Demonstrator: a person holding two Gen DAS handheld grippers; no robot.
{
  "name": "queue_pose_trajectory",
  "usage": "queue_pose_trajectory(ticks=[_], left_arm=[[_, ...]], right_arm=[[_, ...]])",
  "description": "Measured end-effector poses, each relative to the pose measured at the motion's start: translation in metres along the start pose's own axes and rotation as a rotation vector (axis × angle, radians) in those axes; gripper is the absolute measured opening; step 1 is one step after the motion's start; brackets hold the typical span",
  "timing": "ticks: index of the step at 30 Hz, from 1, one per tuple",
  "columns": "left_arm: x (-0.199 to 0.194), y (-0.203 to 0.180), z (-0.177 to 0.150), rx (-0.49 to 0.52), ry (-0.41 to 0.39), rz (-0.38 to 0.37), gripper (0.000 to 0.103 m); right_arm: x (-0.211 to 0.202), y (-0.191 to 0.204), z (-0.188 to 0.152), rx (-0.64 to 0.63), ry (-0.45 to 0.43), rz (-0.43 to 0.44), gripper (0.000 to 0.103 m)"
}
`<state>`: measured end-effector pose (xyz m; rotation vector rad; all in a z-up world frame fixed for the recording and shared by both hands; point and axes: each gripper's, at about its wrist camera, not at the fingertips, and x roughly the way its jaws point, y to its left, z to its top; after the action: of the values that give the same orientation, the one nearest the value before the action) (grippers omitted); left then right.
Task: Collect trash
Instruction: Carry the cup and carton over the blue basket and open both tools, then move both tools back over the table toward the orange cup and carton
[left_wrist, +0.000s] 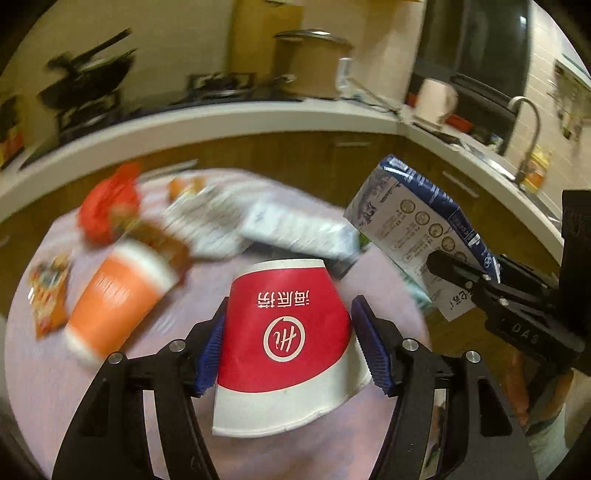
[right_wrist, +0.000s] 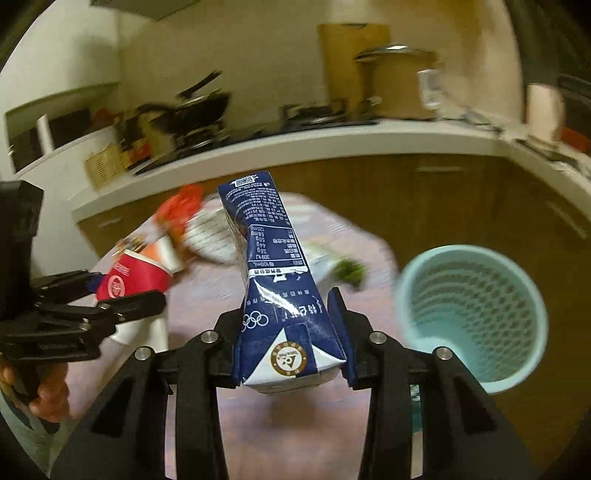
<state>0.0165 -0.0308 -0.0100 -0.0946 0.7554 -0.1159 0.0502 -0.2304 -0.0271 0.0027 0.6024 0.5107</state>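
Holding red paper cup (left_wrist: 286, 343) in my left gripper (left_wrist: 291, 343), blue pads pressed on both sides, cup at lower centre of left view, above pink round table (left_wrist: 37, 369). My right gripper (right_wrist: 291, 332) clamps dark blue milk carton (right_wrist: 273, 280), centre of right view, tilted up and away. Pale blue mesh bin (right_wrist: 472, 314) at right of that view, near carton. Orange cup (left_wrist: 118, 295) lies on its side, left of frame, among blurred wrappers.

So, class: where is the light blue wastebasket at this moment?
Only the right wrist view shows the light blue wastebasket: it stands at the right, beside the table, just right of the milk carton held in the right gripper.
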Motion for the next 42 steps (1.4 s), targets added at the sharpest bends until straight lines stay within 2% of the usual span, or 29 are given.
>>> queue_pose_trajectory(ticks=[7,11,17,21,26,30,33,42], left_arm=[[0.052,-0.072,0.049,0.05,0.033,-0.1,0.062],[0.095,-0.113,0.067,0.042,0.089,-0.157,0.062],[0.161,-0.154,0.069,0.057,0.164,-0.199,0.062],[0.198,-0.166,0.065,0.08,0.194,-0.168,0.062],[0.231,-0.174,0.057,0.077,0.254,-0.173,0.063],[0.242,-0.172,0.052,0.062,0.276,-0.169,0.077],[0.242,-0.173,0.051,0.064,0.275,-0.173,0.077],[0.205,-0.163,0.05,0.071,0.215,-0.207,0.077]], right_arm=[[0.001,-0.093,0.001,0.128,0.001,-0.211,0.035],[0.015,-0.138,-0.015,0.214,0.066,-0.294,0.035],[0.045,-0.18,-0.042,0.309,0.189,-0.358,0.035],[0.06,-0.19,-0.054,0.337,0.251,-0.388,0.035],[0.07,-0.202,-0.063,0.373,0.295,-0.394,0.036],[0.076,-0.207,-0.064,0.393,0.302,-0.392,0.041],[0.076,-0.209,-0.065,0.404,0.306,-0.391,0.048],[0.061,-0.205,-0.063,0.417,0.276,-0.376,0.048]])
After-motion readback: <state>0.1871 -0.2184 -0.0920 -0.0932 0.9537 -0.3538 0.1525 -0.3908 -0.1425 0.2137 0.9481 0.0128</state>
